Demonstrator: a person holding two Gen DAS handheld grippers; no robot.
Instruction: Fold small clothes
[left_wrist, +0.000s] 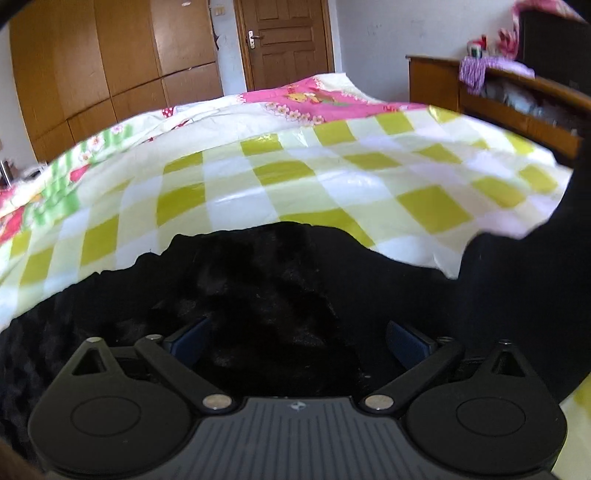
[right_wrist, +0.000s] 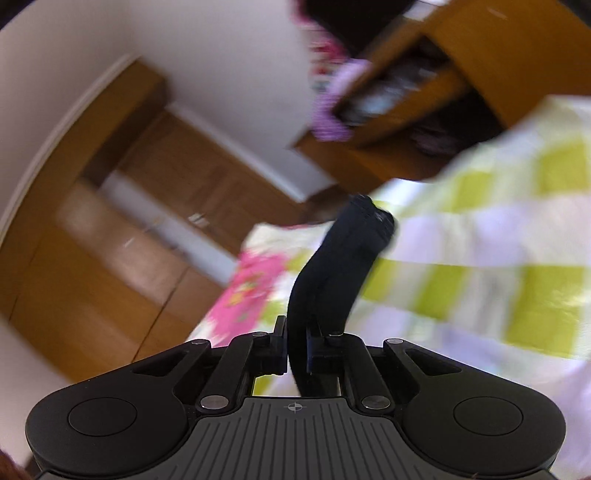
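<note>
A black fuzzy garment (left_wrist: 266, 295) lies on a green-and-white checked sheet (left_wrist: 314, 177) on the bed. In the left wrist view my left gripper (left_wrist: 295, 341) is open, its blue-padded fingers (left_wrist: 186, 341) spread wide with the black cloth bunched between them. A dark strip of the garment rises at the right edge (left_wrist: 535, 277). In the right wrist view my right gripper (right_wrist: 296, 349) is shut on a narrow black strip of the garment (right_wrist: 340, 266), which sticks up and curls away from the jaws above the checked sheet (right_wrist: 480, 240). That view is tilted and blurred.
A pink floral quilt (left_wrist: 303, 99) lies at the far side of the bed. Wooden wardrobes (left_wrist: 110, 66) and a door (left_wrist: 288, 40) stand behind. A wooden shelf unit (left_wrist: 517, 107) with clutter stands at the right, also in the right wrist view (right_wrist: 424, 85).
</note>
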